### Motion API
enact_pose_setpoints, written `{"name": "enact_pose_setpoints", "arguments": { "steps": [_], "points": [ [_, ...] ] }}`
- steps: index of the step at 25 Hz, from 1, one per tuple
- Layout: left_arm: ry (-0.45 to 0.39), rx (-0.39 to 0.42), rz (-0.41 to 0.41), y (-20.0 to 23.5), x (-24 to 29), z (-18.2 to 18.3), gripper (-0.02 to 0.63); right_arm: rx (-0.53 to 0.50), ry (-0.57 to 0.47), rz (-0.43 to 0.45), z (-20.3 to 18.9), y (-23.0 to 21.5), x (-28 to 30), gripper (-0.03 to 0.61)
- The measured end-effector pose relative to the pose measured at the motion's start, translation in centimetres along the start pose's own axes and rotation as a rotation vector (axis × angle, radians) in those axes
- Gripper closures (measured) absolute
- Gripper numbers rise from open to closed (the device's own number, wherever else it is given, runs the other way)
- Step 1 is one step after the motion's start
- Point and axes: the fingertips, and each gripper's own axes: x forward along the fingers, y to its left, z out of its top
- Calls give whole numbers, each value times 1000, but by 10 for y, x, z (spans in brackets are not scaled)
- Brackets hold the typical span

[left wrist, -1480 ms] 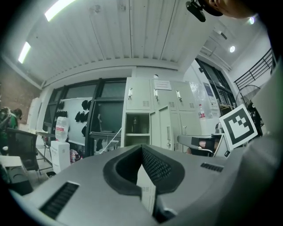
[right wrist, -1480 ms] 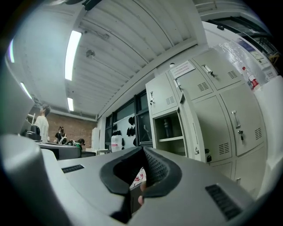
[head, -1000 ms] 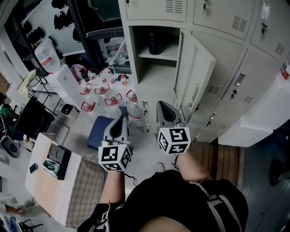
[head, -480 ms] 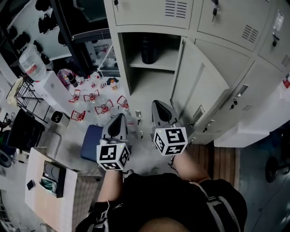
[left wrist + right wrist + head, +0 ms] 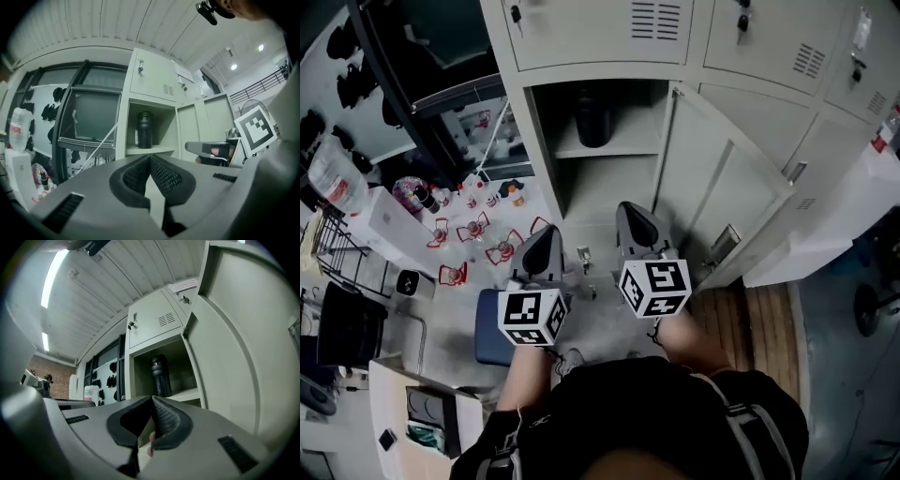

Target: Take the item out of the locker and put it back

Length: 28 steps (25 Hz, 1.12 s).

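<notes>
Right, both grippers are empty. The left gripper [image 5: 150, 158] has its jaws pressed together with nothing between them, and so does the right gripper [image 5: 152, 399]. Both are held level and point at the open locker [image 5: 546, 122], well short of it.

The step in hand looks like the approach, with no contact yet. The task item, a dark bottle [image 5: 592, 116], stands upright on the shelf [image 5: 619, 150] inside the open compartment, towards the back.

To do it well, I'd say:
- Open the jaws before entering the compartment, not inside it.
- Use one gripper. The right one lines up best, since the bottle [image 5: 160, 376] sits almost dead ahead of it.
- Watch the door [image 5: 712, 183]. It hangs open just right of the opening, so its edge is the likely snag.
- Come in level and take the body mid-height, below the cap. It is tall and round, so a nudge could tip it.
- Lift only slightly, as headroom over the cap looks limited, then pull straight out.

As for containers, the shelf holds only the bottle, and I see nothing stored under it. The neighbouring locker doors [image 5: 591, 28] are closed, so their contents are unknown. Loose clutter [image 5: 473, 230] lies on the floor to the left.
</notes>
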Motion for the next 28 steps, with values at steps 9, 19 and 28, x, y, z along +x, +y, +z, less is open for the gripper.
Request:
{"name": "enact_pose_setpoints", "arguments": {
  "steps": [9,19,28],
  "points": [
    [-28,-11,-36,56,20,10,601,-10,-69,-11,19,11,51,321],
    [-45,-39,-47,79,29,6,601,-109,-66,-31,50,12,113,147],
    [-40,-37,-10,92,27,4,601,-82,25,-66,57,-15,191,121]
  ]
}}
